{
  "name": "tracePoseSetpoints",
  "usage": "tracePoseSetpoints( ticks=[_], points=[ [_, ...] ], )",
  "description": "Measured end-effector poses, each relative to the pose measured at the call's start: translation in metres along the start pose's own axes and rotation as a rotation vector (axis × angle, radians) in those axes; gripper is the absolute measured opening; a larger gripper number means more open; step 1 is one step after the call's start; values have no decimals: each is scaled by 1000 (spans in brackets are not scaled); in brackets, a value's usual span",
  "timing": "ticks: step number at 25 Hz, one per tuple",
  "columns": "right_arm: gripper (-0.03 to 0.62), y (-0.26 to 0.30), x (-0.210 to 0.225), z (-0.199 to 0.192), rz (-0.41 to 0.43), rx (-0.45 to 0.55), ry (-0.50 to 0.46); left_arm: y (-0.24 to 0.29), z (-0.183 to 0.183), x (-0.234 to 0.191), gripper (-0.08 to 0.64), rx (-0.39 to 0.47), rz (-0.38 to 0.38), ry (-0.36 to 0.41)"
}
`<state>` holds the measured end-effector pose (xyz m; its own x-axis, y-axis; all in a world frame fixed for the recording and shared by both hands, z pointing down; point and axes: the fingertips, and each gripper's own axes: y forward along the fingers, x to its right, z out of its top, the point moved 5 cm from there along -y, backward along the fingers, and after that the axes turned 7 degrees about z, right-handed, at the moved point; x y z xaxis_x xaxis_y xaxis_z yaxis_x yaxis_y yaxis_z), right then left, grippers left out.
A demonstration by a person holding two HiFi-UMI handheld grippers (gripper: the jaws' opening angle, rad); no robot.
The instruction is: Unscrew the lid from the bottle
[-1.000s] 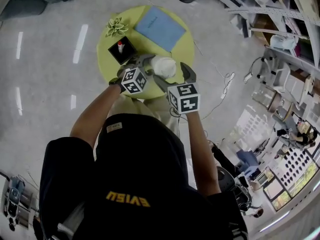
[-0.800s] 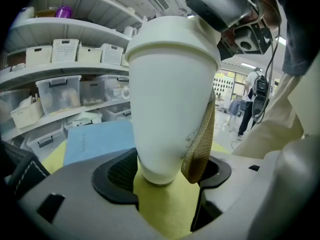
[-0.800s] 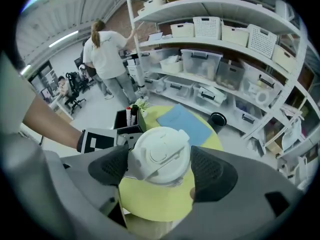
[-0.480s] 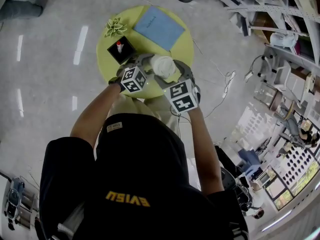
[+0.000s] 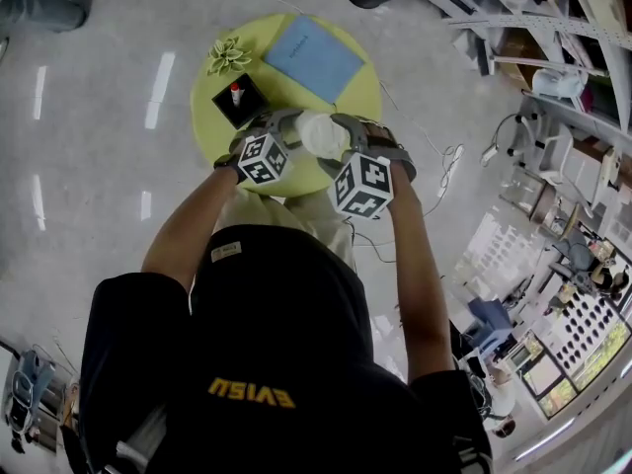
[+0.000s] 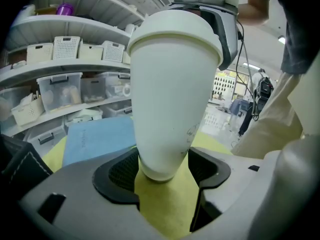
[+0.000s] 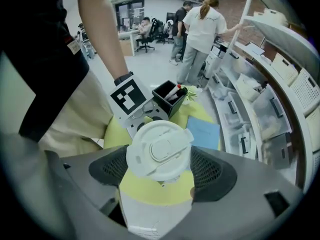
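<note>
A white bottle (image 5: 321, 131) stands on the round yellow-green table (image 5: 363, 92), tapering to its base (image 6: 172, 94). My left gripper (image 5: 296, 134) comes in low from the side and is shut on the bottle's narrow lower part (image 6: 162, 171). My right gripper (image 5: 341, 142) points steeply down over the top. Its jaws have just been closing, and both pads now press the white lid (image 7: 159, 151) between them (image 7: 159, 166). The lid's flat top with its flip tab faces the right gripper view. The bottle's body is hidden under the lid there.
A blue notebook (image 5: 316, 55) lies at the table's far side. A black box (image 5: 240, 97) with a red item and a green paper flower (image 5: 229, 52) sit at its far left. Shelving with bins (image 5: 553, 77) stands to the right. People stand in the background (image 7: 202, 29).
The right gripper closed in on the bottle's top and rolled about its own axis, its marker cube turning. The left gripper and the bottle kept still.
</note>
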<state>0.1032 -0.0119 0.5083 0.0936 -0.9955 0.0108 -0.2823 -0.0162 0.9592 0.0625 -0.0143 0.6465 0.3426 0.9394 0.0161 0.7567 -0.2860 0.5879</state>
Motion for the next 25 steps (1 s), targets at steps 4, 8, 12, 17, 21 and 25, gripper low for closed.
tracePoseSetpoints(
  ticks=[4, 8, 12, 17, 21, 25],
  points=[
    [448, -8, 1, 1, -21, 109, 213, 2, -3, 2, 320, -9, -15, -3],
    [445, -15, 8, -3, -166, 230, 488, 4, -7, -1, 313, -19, -14, -2],
    [443, -13, 2, -8, -258, 257, 712, 4, -11, -1, 293, -53, -10, 10],
    [443, -3, 1, 1, -275, 276, 836, 3, -16, -2, 284, -62, -3, 5],
    [442, 0, 5, -2, -280, 228, 784, 2, -10, 1, 293, -51, 5, 22],
    [443, 2, 9, -4, -229, 220, 760, -2, 9, 1, 338, -5, 17, 47]
  ],
)
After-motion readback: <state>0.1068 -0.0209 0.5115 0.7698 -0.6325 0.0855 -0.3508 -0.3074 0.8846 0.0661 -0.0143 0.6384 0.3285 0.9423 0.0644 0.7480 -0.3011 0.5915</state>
